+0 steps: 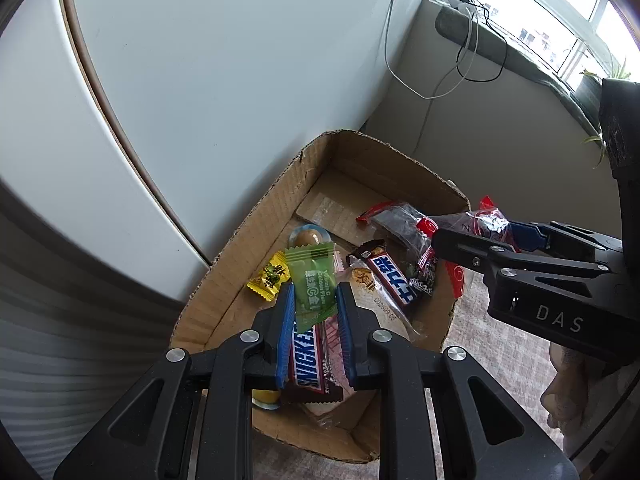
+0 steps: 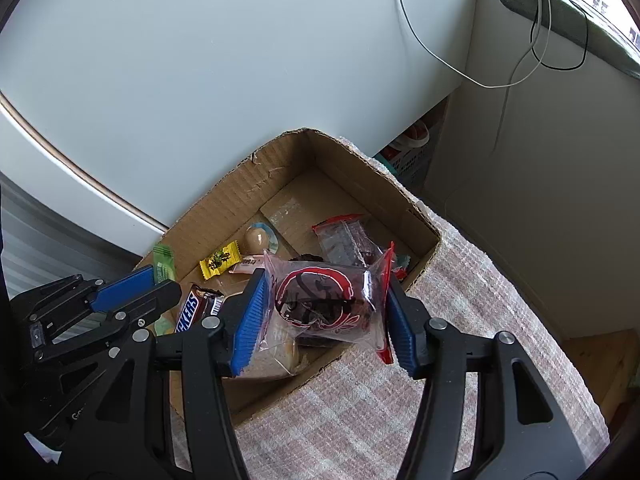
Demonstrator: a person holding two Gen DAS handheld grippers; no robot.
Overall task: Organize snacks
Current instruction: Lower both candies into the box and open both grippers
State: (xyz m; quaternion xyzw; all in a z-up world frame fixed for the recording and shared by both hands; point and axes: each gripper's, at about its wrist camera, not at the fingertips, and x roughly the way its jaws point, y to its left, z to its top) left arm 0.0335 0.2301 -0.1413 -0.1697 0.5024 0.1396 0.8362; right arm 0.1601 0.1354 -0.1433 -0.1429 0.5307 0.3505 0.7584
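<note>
An open cardboard box (image 1: pixel 256 220) (image 2: pixel 224 208) holds loose snacks: Snickers bars (image 1: pixel 390 276) (image 2: pixel 190 310), a yellow candy (image 1: pixel 269 276) (image 2: pixel 219 260), a round sweet (image 1: pixel 309 237) (image 2: pixel 257 238) and a red-edged clear packet (image 1: pixel 394 220) (image 2: pixel 344 238). My left gripper (image 1: pixel 315 292) (image 2: pixel 160 276) is shut on a green candy packet (image 1: pixel 314 280) (image 2: pixel 164 262) above the box's near end. Over the box's right rim, my right gripper (image 2: pixel 326 284) (image 1: pixel 472 229) is shut on a clear packet with red print and a dark cake (image 2: pixel 320 300) (image 1: pixel 490 218).
The box stands on a pinkish woven cloth (image 2: pixel 400 400) against a white cabinet (image 1: pixel 200 60). Cables (image 2: pixel 520 60) hang from a windowsill at the back right. A plastic basket (image 2: pixel 412 156) sits behind the box. A person's hand (image 1: pixel 560 384) shows at the right.
</note>
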